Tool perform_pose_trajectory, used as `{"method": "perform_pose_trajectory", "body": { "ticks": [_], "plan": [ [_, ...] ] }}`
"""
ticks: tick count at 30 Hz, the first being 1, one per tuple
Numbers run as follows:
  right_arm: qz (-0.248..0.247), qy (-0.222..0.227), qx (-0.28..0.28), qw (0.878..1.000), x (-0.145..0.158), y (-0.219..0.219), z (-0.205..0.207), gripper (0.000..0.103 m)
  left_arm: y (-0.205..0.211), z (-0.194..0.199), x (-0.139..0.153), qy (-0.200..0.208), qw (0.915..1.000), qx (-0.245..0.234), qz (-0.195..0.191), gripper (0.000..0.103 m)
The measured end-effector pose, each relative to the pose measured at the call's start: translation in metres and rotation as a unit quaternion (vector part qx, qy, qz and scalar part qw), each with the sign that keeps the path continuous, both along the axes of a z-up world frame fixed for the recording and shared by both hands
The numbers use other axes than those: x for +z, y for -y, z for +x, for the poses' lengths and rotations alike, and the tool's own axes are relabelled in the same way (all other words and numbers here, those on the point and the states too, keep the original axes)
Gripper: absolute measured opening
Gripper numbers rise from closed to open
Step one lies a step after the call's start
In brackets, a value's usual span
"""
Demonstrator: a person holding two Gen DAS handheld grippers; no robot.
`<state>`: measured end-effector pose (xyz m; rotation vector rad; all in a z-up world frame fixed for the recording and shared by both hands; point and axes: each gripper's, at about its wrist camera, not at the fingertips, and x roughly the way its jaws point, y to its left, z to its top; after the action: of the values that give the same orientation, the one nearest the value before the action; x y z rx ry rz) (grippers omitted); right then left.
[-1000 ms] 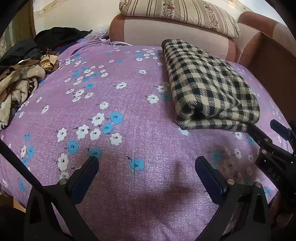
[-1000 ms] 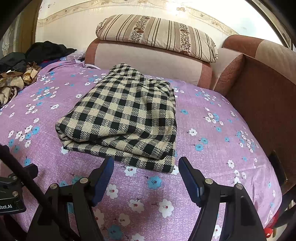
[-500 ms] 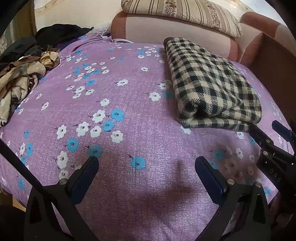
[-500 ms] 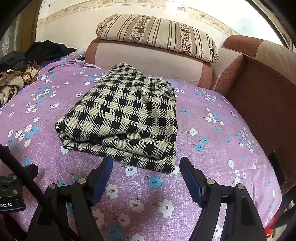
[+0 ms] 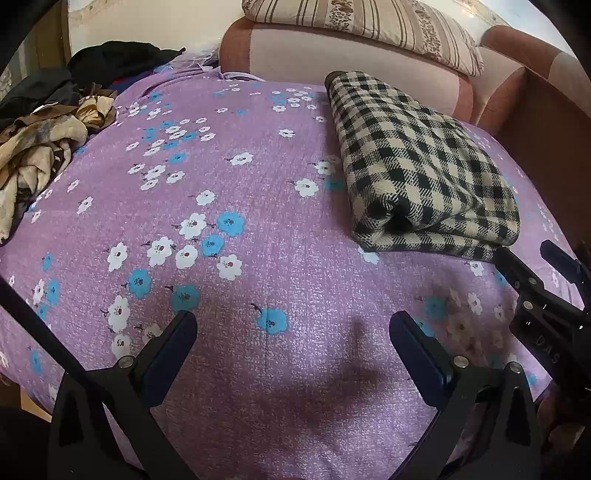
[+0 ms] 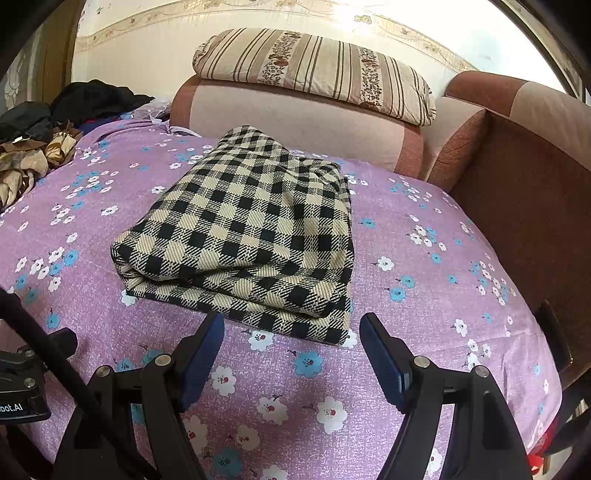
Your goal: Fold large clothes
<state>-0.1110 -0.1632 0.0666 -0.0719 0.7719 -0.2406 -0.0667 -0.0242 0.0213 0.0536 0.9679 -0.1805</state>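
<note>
Both tongs, left gripper and right gripper, are being eased back wide-open and empty from the folded black-and-cream checked cloth near the purple floral bedspread's front edge; fold likely finished.

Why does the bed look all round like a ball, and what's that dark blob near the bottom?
Left wrist view: the fisheye lens bulges the purple bedsheet, and the blob is a soft shadow between the open left gripper fingers. Right wrist view: glare whitens the wall above the striped pillow.
</note>
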Motion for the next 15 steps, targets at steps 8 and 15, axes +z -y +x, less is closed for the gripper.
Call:
{"method": "perform_pose_trajectory", "body": {
  "ticks": [8, 15],
  "plan": [
    [0.000, 0.000, 0.000, 1.000, -0.0003, -0.0001, -0.0002, 0.080, 0.0012, -0.0002, -0.0008, -0.001, 1.0000, -0.001, 0.001, 0.103],
    [0.003, -0.003, -0.002, 1.000, -0.0016, 0.0001, 0.0009, 0.081, 0.0018, 0.0001, -0.0027, -0.003, 1.0000, -0.003, 0.003, 0.103]
  ]
}}
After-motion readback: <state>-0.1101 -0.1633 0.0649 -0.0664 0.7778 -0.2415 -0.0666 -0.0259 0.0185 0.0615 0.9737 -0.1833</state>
